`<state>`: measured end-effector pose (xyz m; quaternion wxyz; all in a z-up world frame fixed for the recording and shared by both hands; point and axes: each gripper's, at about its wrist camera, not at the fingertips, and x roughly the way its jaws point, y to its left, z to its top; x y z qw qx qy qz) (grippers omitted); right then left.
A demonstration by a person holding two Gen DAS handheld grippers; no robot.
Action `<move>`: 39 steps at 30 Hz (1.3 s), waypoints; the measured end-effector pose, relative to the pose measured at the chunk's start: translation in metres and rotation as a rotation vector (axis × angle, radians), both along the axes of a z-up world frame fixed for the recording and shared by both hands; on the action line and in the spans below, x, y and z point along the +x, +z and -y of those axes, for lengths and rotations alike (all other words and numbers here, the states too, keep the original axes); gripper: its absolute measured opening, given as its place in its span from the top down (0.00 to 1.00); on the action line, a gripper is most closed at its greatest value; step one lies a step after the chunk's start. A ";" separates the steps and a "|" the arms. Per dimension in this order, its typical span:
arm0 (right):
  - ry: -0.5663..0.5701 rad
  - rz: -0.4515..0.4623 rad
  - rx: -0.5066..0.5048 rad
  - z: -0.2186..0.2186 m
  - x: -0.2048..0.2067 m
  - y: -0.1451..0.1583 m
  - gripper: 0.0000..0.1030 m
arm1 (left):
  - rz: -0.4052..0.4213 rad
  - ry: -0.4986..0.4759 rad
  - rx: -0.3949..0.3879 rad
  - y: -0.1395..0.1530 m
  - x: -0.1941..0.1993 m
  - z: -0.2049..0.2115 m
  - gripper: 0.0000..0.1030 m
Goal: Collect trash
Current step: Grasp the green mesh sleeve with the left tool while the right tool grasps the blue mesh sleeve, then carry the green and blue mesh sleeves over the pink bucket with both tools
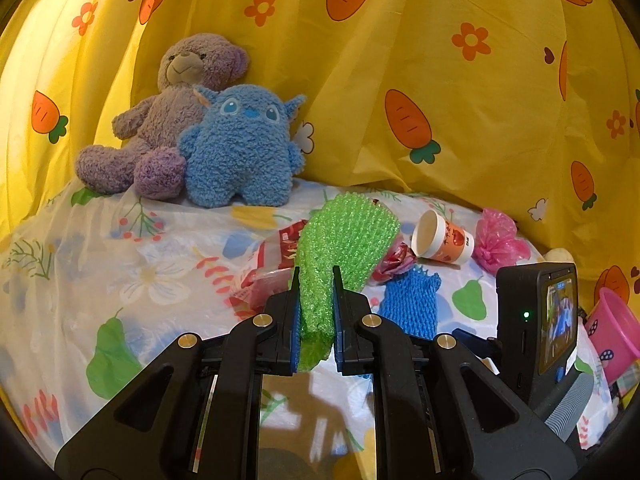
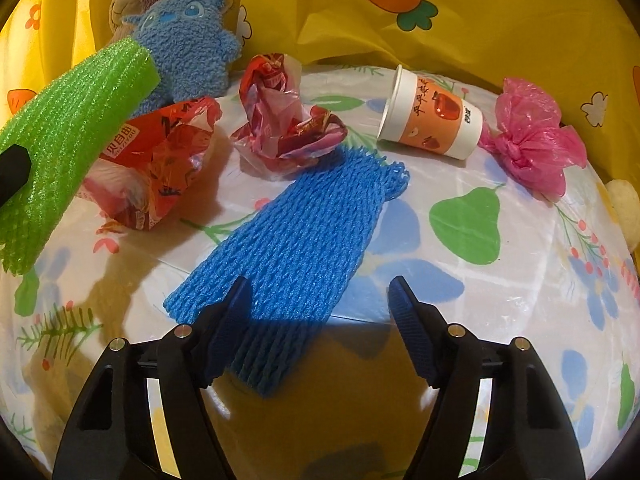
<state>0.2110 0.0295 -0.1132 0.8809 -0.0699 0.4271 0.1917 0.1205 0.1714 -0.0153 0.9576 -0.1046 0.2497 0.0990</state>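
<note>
The left claw point(image 1: 314, 280) points slightly downward, its pads point(image 1: 295, 320) clamped on a green net point(image 1: 344, 240). The right claw point(image 2: 316, 292) tilts steeply down, jaws spread wide, gripping nothing.

Green foam net point(image 1: 340, 240) lifted; blue foam net point(image 2: 304, 216) flat; paper cup point(image 2: 430, 120) tipped over.

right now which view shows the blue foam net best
The right wrist view: the blue foam net lies flat on the floral cloth, nearly full length, just ahead of the open right gripper. The left wrist view shows only part of it, behind that gripper's finger.
</note>
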 end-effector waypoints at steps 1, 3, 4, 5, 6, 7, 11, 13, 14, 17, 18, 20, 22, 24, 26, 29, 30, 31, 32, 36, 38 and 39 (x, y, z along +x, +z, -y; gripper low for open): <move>0.006 -0.003 0.003 -0.001 0.000 -0.001 0.35 | 0.001 -0.003 -0.002 0.000 0.000 0.000 0.89; 0.030 -0.004 0.012 -0.002 -0.001 -0.001 0.43 | 0.003 -0.007 -0.002 0.001 -0.001 0.001 0.89; 0.043 -0.003 0.014 -0.004 -0.002 -0.001 0.49 | 0.004 -0.010 -0.001 0.001 -0.002 0.002 0.89; 0.058 -0.004 0.018 -0.005 -0.004 -0.001 0.56 | 0.004 -0.013 0.001 0.002 -0.002 0.002 0.89; 0.069 -0.002 0.020 -0.006 -0.006 0.000 0.59 | 0.005 -0.014 0.002 0.002 -0.003 0.003 0.89; 0.079 -0.002 0.024 -0.006 -0.007 0.000 0.65 | 0.005 -0.013 0.001 0.002 -0.004 0.003 0.89; 0.110 -0.002 0.039 -0.008 -0.013 0.001 0.85 | 0.005 -0.013 0.004 0.002 -0.005 0.004 0.89; 0.122 0.001 0.042 -0.008 -0.017 0.002 0.86 | 0.005 -0.013 0.007 0.003 -0.007 0.006 0.89; 0.121 0.006 0.042 -0.007 -0.019 0.003 0.87 | 0.006 -0.014 0.007 0.003 -0.009 0.007 0.89; 0.113 0.026 0.047 0.002 -0.028 0.006 0.87 | 0.012 -0.017 0.007 0.005 -0.014 0.010 0.89; 0.111 0.033 0.053 0.007 -0.031 0.008 0.87 | 0.014 -0.017 0.009 0.006 -0.015 0.010 0.89; 0.099 0.058 0.057 0.018 -0.037 0.014 0.87 | 0.020 -0.024 0.008 0.008 -0.018 0.013 0.89; 0.086 0.098 0.053 0.031 -0.046 0.023 0.87 | 0.027 -0.037 0.008 0.011 -0.021 0.019 0.89; 0.074 0.127 0.063 0.045 -0.052 0.032 0.87 | 0.032 -0.055 0.011 0.013 -0.023 0.026 0.89; 0.063 0.167 0.068 0.059 -0.062 0.041 0.87 | 0.036 -0.077 0.012 0.015 -0.025 0.034 0.89; 0.050 0.205 0.085 0.080 -0.077 0.050 0.87 | 0.046 -0.100 0.010 0.017 -0.029 0.047 0.89; 0.045 0.214 0.092 0.087 -0.081 0.053 0.87 | 0.048 -0.109 0.009 0.018 -0.030 0.051 0.89; 0.039 0.223 0.097 0.093 -0.085 0.056 0.87 | 0.051 -0.119 0.008 0.019 -0.032 0.056 0.89; 0.033 0.230 0.103 0.100 -0.089 0.058 0.87 | 0.052 -0.126 0.009 0.020 -0.033 0.061 0.89; 0.011 0.258 0.116 0.124 -0.104 0.066 0.87 | 0.064 -0.157 0.020 0.026 -0.041 0.081 0.89; -0.005 0.268 0.121 0.137 -0.110 0.068 0.87 | 0.068 -0.170 0.022 0.028 -0.043 0.091 0.89; -0.013 0.270 0.124 0.143 -0.111 0.069 0.87 | 0.070 -0.177 0.026 0.028 -0.045 0.096 0.89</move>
